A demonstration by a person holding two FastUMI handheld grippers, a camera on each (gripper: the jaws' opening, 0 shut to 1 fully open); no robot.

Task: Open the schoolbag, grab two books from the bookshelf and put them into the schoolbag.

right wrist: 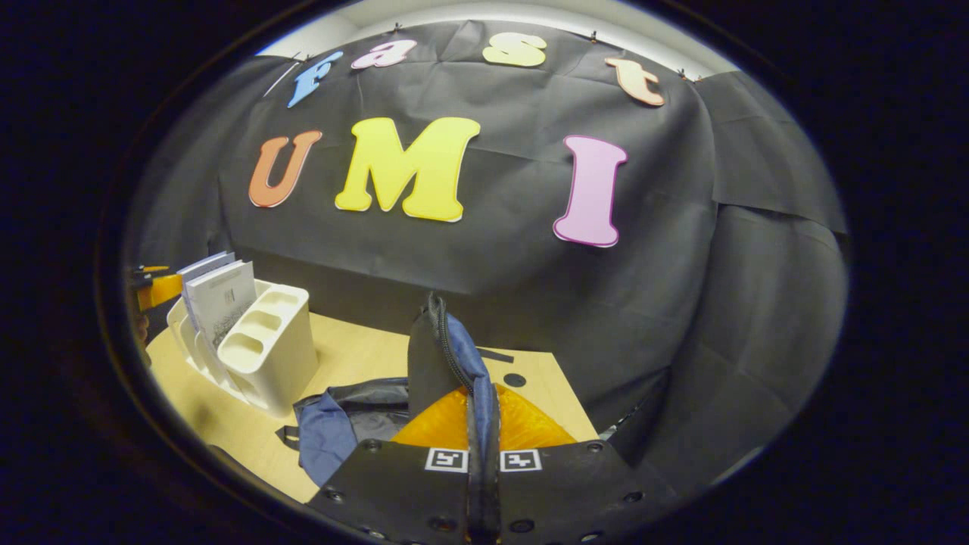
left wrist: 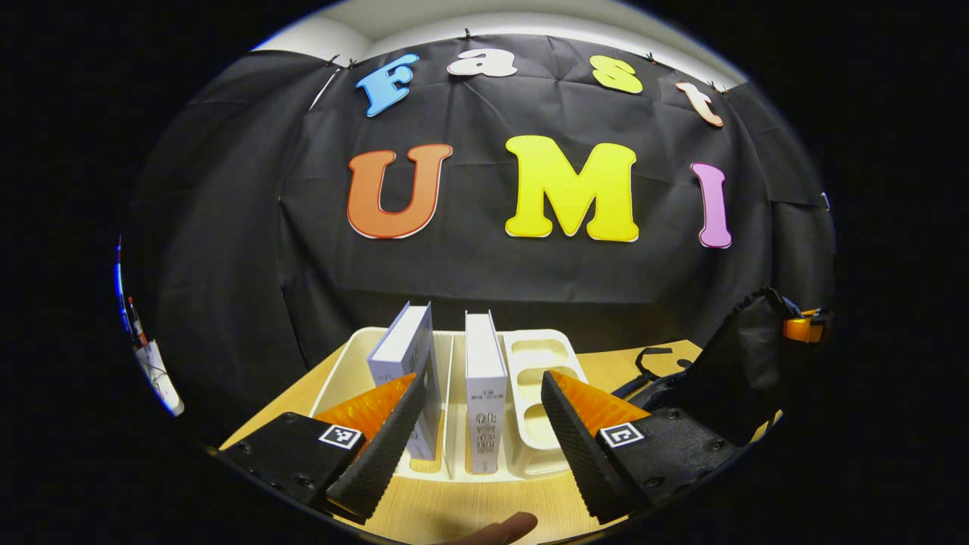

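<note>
Two white books stand in a cream bookshelf rack: one leaning left, one upright. My left gripper is open just in front of the rack, and the upright book shows between its fingers, untouched. The dark schoolbag rises at the right, with the other gripper at its top. In the right gripper view, my right gripper is shut on the bag's zippered flap and holds it upright. The bag's blue-black body slumps on the table. The rack with the books stands at the left.
The wooden table ends close behind the rack at the black cloth wall. The rack's two small right-hand compartments hold nothing. A fingertip shows at the bottom edge. A bag strap lies between rack and bag.
</note>
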